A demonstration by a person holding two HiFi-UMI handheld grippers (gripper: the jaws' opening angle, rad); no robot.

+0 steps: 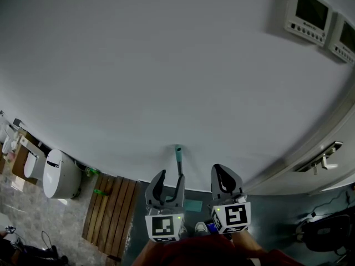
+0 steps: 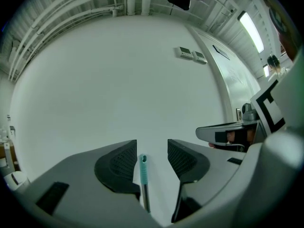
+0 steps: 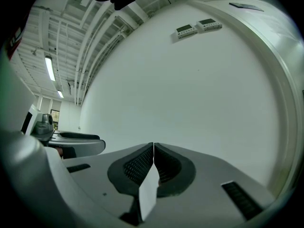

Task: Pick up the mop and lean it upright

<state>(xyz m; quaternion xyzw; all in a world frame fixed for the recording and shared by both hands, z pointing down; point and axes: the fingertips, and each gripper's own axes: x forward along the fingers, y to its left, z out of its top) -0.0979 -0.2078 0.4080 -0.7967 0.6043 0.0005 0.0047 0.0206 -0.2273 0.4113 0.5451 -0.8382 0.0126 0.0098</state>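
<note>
The mop handle (image 1: 178, 158) is a thin metal pole with a teal grip at its top, and it stands upright close to the white wall (image 1: 166, 65). My left gripper (image 1: 171, 177) is open around it. In the left gripper view the teal grip (image 2: 143, 167) lies between the jaws of the left gripper (image 2: 152, 148), close to the left pad (image 2: 121, 163) and clear of the right one. A teal flat piece (image 1: 193, 205) shows on the floor by the pole's foot, partly hidden. To the right, my right gripper (image 1: 226, 170) (image 3: 154, 148) is shut with nothing in it.
Two white toilets (image 1: 58, 173) stand at the left, beside a wooden slatted mat (image 1: 111, 212). Two control panels (image 1: 308, 10) hang high on the wall. At the right are a door with a lever handle (image 1: 324, 158) and a dark chair (image 1: 327, 231).
</note>
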